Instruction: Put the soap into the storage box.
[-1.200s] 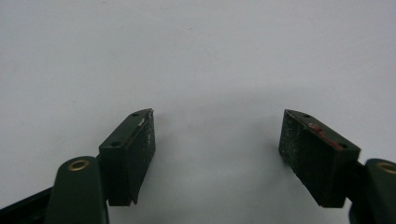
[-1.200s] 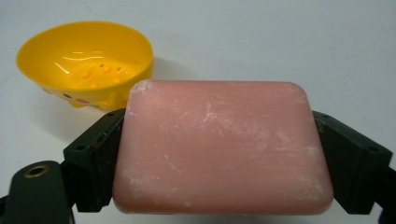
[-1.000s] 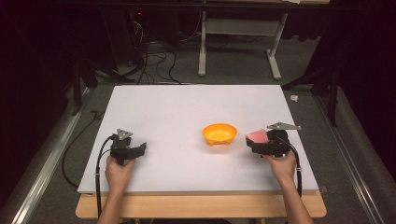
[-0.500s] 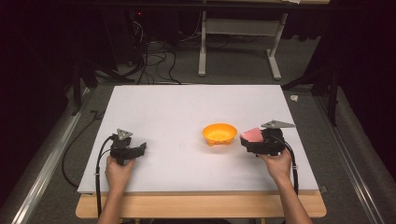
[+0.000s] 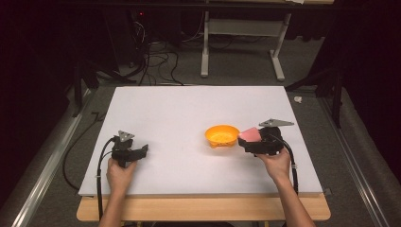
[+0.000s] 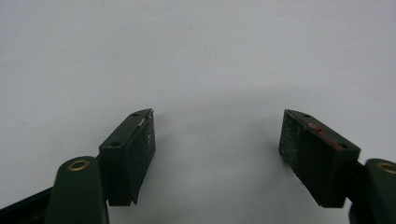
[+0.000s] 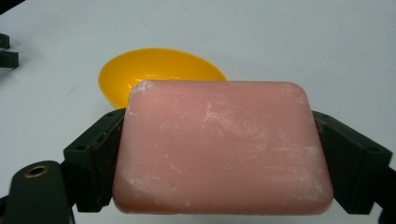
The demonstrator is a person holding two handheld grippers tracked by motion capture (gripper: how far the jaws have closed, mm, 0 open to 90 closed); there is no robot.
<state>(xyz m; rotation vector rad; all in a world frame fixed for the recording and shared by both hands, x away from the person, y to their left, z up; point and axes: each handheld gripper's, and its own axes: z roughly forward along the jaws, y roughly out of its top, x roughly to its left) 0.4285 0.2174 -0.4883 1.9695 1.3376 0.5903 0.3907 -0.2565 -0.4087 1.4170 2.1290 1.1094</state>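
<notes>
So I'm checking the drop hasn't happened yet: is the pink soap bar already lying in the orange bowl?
No, the pink soap bar is clamped between the right gripper's jaws, with the orange bowl beyond it.

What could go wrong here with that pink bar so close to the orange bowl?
The right gripper clamps the pink bar only by its two short ends, so it might slip out. The orange bowl looks light and shallow; a nudge could slide or tip it, or the bar could land on its rim.

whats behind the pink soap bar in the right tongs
Behind the pink soap bar, held in the right tongs, sits the orange bowl on the white table. The bar hides the bowl's near rim.
</notes>
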